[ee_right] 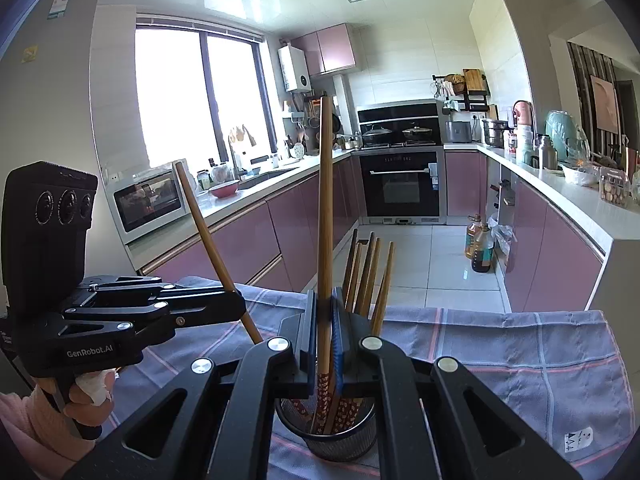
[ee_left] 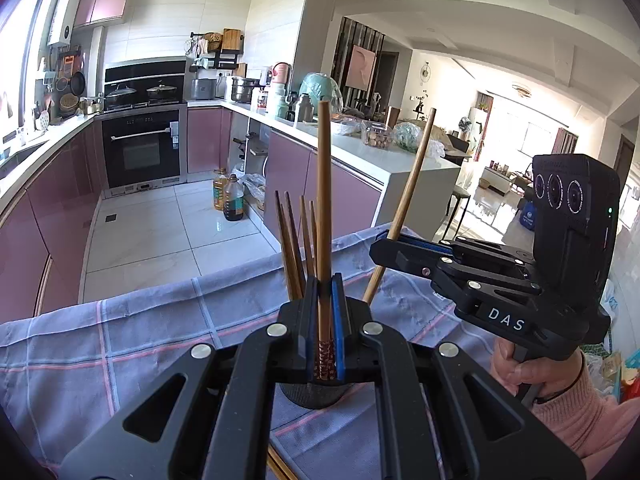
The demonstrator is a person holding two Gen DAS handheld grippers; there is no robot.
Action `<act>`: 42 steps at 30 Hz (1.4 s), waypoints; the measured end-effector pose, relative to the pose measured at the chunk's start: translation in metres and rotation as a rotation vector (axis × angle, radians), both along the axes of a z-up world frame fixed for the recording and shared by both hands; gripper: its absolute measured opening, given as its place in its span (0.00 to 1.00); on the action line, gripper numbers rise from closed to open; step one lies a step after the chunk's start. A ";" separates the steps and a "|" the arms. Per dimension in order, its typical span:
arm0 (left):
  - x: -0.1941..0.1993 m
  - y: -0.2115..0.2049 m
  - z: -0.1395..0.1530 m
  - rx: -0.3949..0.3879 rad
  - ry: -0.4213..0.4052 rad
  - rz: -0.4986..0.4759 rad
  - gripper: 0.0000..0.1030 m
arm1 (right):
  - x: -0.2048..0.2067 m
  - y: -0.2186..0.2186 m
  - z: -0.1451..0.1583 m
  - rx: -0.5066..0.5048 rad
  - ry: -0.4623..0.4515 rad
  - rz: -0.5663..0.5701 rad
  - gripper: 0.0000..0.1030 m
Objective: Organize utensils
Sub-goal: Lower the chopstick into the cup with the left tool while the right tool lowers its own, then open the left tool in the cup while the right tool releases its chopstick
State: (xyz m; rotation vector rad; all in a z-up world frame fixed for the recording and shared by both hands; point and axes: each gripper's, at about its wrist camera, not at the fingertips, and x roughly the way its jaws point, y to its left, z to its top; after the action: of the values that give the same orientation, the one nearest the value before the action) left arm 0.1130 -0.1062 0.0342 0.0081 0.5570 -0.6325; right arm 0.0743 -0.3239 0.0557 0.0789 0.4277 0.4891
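A table draped in a blue-grey checked cloth (ee_right: 500,360) stands at the mouth of a pink-fronted kitchen, and on it a black wire-mesh cup (ee_right: 340,446) holds several brown wooden chopsticks (ee_right: 370,276) with patterned red ends. Above the cup the right gripper (ee_right: 325,344) is clamped on one upright chopstick (ee_right: 325,200). Beside it, the left gripper (ee_left: 325,320) pinches another chopstick (ee_left: 324,200), held up over the cloth.

Bright daylight blows out the window (ee_right: 176,92); fisheye edges curve, darken.
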 end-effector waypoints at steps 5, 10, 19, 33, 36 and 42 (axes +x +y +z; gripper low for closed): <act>-0.004 -0.002 -0.001 0.014 0.004 0.002 0.07 | 0.004 0.002 -0.003 -0.001 0.015 0.000 0.06; -0.006 -0.005 -0.001 0.025 0.008 0.003 0.07 | 0.004 0.003 -0.006 -0.003 0.024 0.000 0.06; 0.003 -0.011 0.004 0.047 0.014 0.008 0.07 | 0.011 0.002 -0.013 -0.003 0.047 -0.003 0.06; 0.013 -0.017 -0.002 0.091 0.042 0.003 0.07 | 0.016 0.000 -0.028 -0.001 0.084 -0.003 0.06; 0.016 -0.019 -0.005 0.102 0.052 0.000 0.07 | 0.018 0.002 -0.031 -0.003 0.096 -0.002 0.06; 0.024 -0.022 -0.012 0.119 0.080 -0.004 0.07 | 0.023 0.005 -0.039 -0.016 0.124 0.001 0.06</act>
State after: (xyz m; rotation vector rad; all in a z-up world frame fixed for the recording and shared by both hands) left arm 0.1371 -0.1282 0.0217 0.0964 0.6715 -0.6049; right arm 0.0978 -0.3191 0.0165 0.0935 0.5535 0.4829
